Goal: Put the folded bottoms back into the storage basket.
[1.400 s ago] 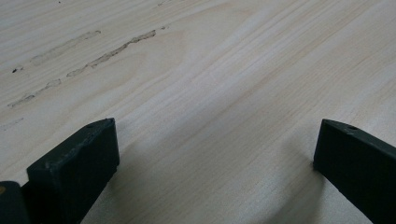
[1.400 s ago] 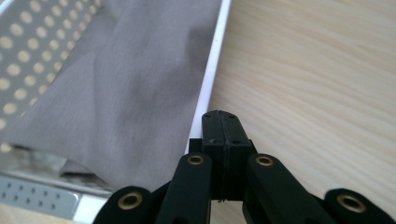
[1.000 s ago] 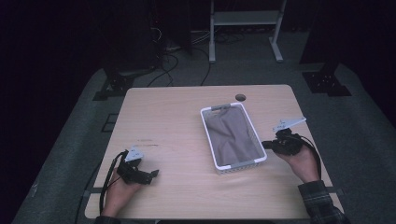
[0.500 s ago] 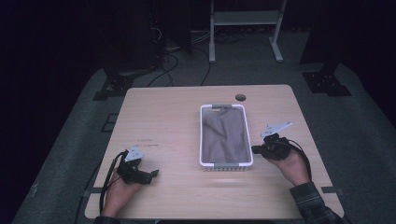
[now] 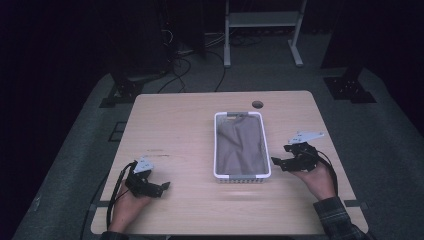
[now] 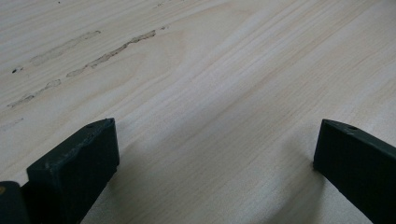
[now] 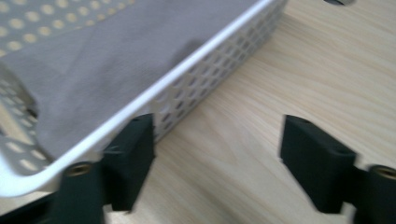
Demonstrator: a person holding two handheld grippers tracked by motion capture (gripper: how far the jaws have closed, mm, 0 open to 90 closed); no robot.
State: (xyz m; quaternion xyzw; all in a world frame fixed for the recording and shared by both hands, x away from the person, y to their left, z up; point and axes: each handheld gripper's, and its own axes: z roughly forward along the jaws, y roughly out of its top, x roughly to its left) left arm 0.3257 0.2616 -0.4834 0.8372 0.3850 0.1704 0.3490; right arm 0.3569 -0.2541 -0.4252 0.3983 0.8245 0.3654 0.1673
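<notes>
Wooden table [image 5: 190, 130]; right gripper [image 5: 278, 162] just opened, beside basket [image 5: 218, 145].

Light wooden table [image 5: 190, 130], round cable hole [image 5: 257, 104] near the far edge, faint scuff marks on the near-left part. Grey carpeted floor [image 5: 380, 135] around it. Room beyond very dark. White metal frame stand [image 5: 262, 20] at back; black cables [image 5: 185, 65] trail on floor; dark stand bases [image 5: 348, 87] at both sides.
</notes>
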